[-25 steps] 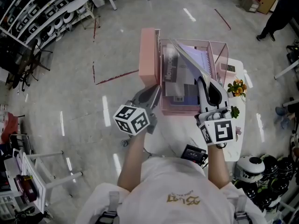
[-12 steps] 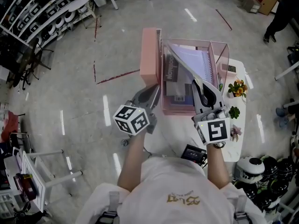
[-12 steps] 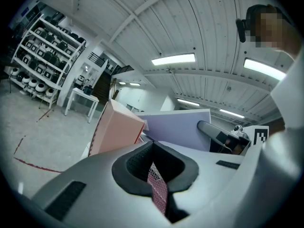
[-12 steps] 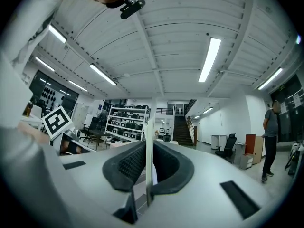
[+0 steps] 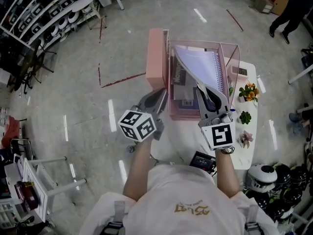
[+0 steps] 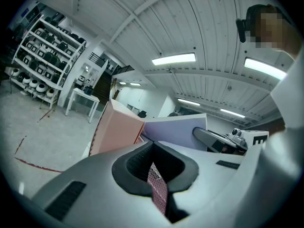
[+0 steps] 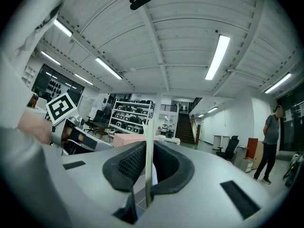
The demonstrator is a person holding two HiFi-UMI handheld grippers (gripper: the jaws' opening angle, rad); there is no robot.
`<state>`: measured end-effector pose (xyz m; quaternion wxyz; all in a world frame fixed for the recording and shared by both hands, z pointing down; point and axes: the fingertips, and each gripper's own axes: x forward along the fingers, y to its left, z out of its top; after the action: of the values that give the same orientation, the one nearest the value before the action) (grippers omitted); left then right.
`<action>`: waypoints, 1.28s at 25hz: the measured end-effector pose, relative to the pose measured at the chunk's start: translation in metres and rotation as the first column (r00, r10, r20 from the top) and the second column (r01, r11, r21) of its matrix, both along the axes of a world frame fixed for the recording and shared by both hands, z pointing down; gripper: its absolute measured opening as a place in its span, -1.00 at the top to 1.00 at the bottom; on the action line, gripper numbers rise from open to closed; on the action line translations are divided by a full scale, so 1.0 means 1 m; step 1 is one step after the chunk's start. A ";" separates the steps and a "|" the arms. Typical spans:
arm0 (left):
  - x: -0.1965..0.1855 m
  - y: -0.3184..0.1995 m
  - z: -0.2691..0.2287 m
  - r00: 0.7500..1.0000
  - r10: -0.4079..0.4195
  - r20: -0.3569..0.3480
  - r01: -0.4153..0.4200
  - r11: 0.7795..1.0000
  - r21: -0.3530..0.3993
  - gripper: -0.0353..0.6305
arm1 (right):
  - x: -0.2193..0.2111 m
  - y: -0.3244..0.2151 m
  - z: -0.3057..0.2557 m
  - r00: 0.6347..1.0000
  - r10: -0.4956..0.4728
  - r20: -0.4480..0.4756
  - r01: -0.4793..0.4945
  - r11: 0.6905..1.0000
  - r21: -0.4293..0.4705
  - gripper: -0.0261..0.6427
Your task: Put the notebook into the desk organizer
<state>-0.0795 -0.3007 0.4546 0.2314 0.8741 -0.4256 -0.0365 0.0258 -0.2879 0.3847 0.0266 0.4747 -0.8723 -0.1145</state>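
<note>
The pink desk organizer (image 5: 156,58) stands on the white table with books (image 5: 185,101) in it. My left gripper (image 5: 163,93) is shut on its pink mesh wall (image 6: 159,189), which runs between the jaws of the left gripper (image 6: 154,167) in its own view. The spiral notebook (image 5: 203,65), lavender with a white face, leans tilted over the organizer's right compartment. My right gripper (image 5: 203,86) is shut on its near edge. In the right gripper view the notebook (image 7: 148,141) shows edge-on as a thin strip pinched in the right gripper (image 7: 148,175).
The white table (image 5: 244,151) carries orange flowers (image 5: 249,92), a small green plant (image 5: 244,116) and a black device (image 5: 203,161). Helmets (image 5: 264,173) lie at the lower right. Shelving (image 5: 39,13) stands far left, and a person (image 5: 288,13) walks at the far right.
My right gripper has shifted left and lower with the notebook, which now lies more over the organizer and shows more of its white face. The left gripper has kept still.
</note>
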 end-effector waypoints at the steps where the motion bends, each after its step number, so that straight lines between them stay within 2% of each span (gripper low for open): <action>1: 0.000 0.000 0.000 1.000 -0.001 0.000 0.001 1.000 0.000 0.85 | -0.001 0.000 0.003 1.000 -0.003 -0.026 0.003 1.000 0.000 0.79; 4: 0.001 0.000 0.000 1.000 -0.001 0.000 0.001 1.000 0.001 0.85 | -0.006 0.000 0.015 0.996 -0.013 -0.087 0.010 0.999 -0.033 0.79; 12: 0.001 0.002 0.000 1.000 0.000 0.000 0.000 1.000 0.003 0.85 | -0.016 -0.002 0.034 0.994 -0.056 -0.099 0.044 0.992 -0.117 0.78; 16: 0.000 0.001 -0.001 1.000 -0.002 -0.002 0.002 1.000 0.004 0.85 | -0.022 -0.003 0.044 0.989 -0.107 -0.106 0.085 0.977 -0.195 0.72; 20: -0.002 0.001 -0.003 1.000 -0.001 -0.006 0.001 1.000 0.004 0.85 | -0.030 -0.002 0.050 0.980 -0.177 -0.089 0.144 0.945 -0.292 0.52; 23: -0.002 0.001 -0.003 1.000 -0.002 -0.007 0.002 1.000 0.005 0.85 | -0.033 -0.001 0.056 0.967 -0.234 -0.100 0.186 0.918 -0.351 0.44; 28: -0.007 0.000 -0.004 1.000 -0.007 -0.009 0.007 1.000 0.008 0.85 | -0.045 0.003 0.068 0.937 -0.309 -0.160 0.217 0.879 -0.425 0.32; 32: -0.009 0.000 -0.004 1.000 -0.011 -0.010 0.011 1.000 0.007 0.85 | -0.049 0.008 0.074 0.917 -0.371 -0.148 0.264 0.841 -0.473 0.19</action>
<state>-0.0882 -0.3007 0.4508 0.2304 0.8723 -0.4290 -0.0438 -0.0233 -0.2800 0.4582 0.2170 0.2869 -0.9326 0.0292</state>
